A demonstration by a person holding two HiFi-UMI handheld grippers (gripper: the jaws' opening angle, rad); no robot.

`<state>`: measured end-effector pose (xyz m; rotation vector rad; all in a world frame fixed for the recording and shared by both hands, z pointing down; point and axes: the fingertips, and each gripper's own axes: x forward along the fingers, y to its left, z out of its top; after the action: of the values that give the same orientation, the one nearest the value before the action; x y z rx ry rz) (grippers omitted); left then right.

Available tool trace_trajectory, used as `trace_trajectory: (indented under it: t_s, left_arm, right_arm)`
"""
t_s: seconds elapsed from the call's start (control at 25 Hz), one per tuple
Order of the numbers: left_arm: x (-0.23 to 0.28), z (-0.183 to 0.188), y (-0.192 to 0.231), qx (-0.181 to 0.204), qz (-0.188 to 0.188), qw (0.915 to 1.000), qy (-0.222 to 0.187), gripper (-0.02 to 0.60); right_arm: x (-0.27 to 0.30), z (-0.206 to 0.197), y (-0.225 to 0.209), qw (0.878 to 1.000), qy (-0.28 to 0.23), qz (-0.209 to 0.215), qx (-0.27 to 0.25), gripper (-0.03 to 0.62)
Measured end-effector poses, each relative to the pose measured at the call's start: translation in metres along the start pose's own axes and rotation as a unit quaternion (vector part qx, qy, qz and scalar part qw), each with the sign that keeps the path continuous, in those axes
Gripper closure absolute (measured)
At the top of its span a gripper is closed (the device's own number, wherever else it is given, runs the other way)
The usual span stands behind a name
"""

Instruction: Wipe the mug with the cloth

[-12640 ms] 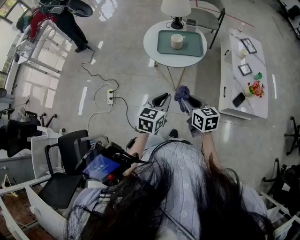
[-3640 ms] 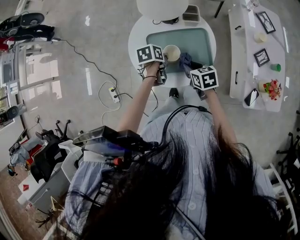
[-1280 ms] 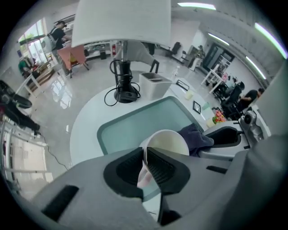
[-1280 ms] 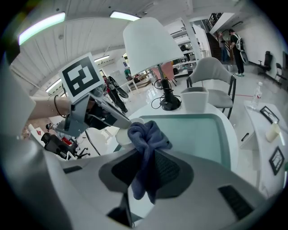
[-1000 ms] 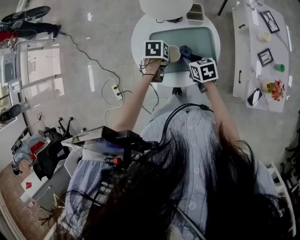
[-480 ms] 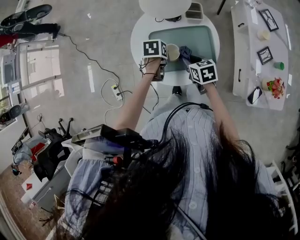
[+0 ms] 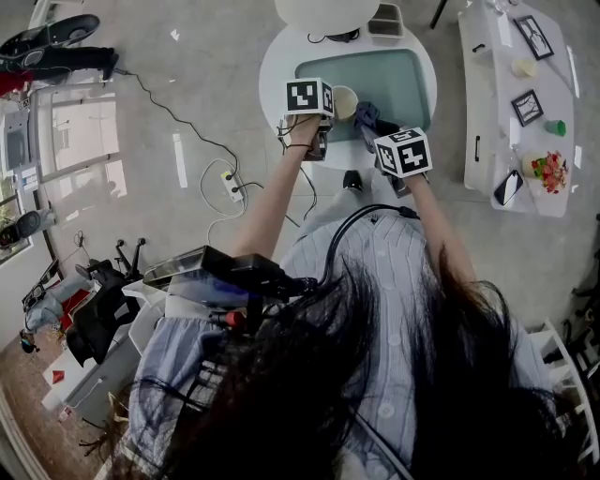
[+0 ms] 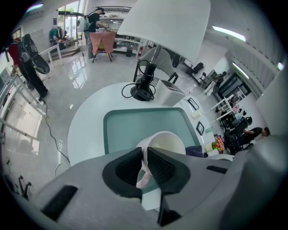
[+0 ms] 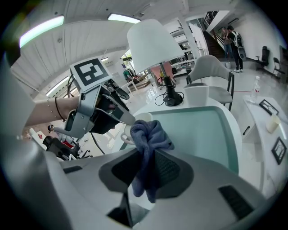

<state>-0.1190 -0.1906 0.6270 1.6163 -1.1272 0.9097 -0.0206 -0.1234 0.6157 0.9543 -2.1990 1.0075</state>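
A cream mug (image 7: 345,101) is at the near left corner of the teal tray (image 7: 398,75); I cannot tell whether it rests on it. My left gripper (image 8: 145,156) is shut on the mug's handle, and the mug (image 8: 167,143) shows just beyond the jaws. My right gripper (image 9: 150,168) is shut on a bunched blue-grey cloth (image 9: 148,134). The cloth (image 7: 367,114) sits right beside the mug's right side. In the right gripper view the cloth hides most of the mug (image 9: 140,120), with the left gripper (image 9: 96,110) behind it.
The tray lies on a round white table (image 7: 281,56) with a lamp base (image 8: 144,92) and a small white box (image 7: 385,21) at the back. A white side unit (image 7: 511,103) with frames and a phone stands to the right. A cable and power strip (image 7: 228,186) lie on the floor.
Since the oldest frame the person has come up to the table and the left gripper has taken the mug's handle. Over the last second both grippers have barely shifted.
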Motion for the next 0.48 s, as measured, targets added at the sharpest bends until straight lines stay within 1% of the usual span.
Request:
trace_trajectory:
  t_s: [0.08, 0.12, 0.16, 0.2, 0.24, 0.32, 0.4, 0.48]
  left_arm:
    - [0.0, 0.002, -0.001, 0.032, -0.007, 0.9994, 0.006, 0.535]
    - [-0.002, 0.005, -0.002, 0.059, -0.007, 0.9982, 0.005, 0.535]
    - [-0.004, 0.009, -0.003, 0.094, -0.005, 0.9956, 0.003, 0.535]
    - [-0.006, 0.012, -0.004, 0.134, -0.002, 0.9909, 0.001, 0.534]
    - [-0.007, 0.015, -0.007, 0.177, -0.002, 0.9842, 0.002, 0.534]
    - [-0.003, 0.019, -0.014, 0.254, -0.012, 0.967, 0.009, 0.534]
    - [-0.003, 0.022, -0.021, 0.317, -0.027, 0.9478, 0.021, 0.534]
    - [-0.005, 0.026, -0.029, 0.372, -0.042, 0.9266, 0.034, 0.534]
  right_arm:
    - [0.001, 0.0, -0.002, 1.0, 0.001, 0.0, -0.001, 0.487]
    - [0.001, 0.001, -0.003, 1.0, 0.002, 0.001, -0.003, 0.487]
    - [0.001, 0.001, -0.004, 1.0, 0.003, 0.001, -0.004, 0.487]
    - [0.001, 0.001, -0.005, 1.0, 0.003, 0.002, -0.004, 0.487]
    - [0.001, 0.001, -0.006, 1.0, 0.003, 0.003, -0.004, 0.487]
    - [0.001, 0.002, -0.007, 1.0, 0.003, 0.003, -0.003, 0.488]
    - [0.001, 0.003, -0.006, 1.0, 0.003, 0.004, -0.003, 0.487]
    - [0.001, 0.003, -0.005, 1.0, 0.003, 0.006, -0.003, 0.487]
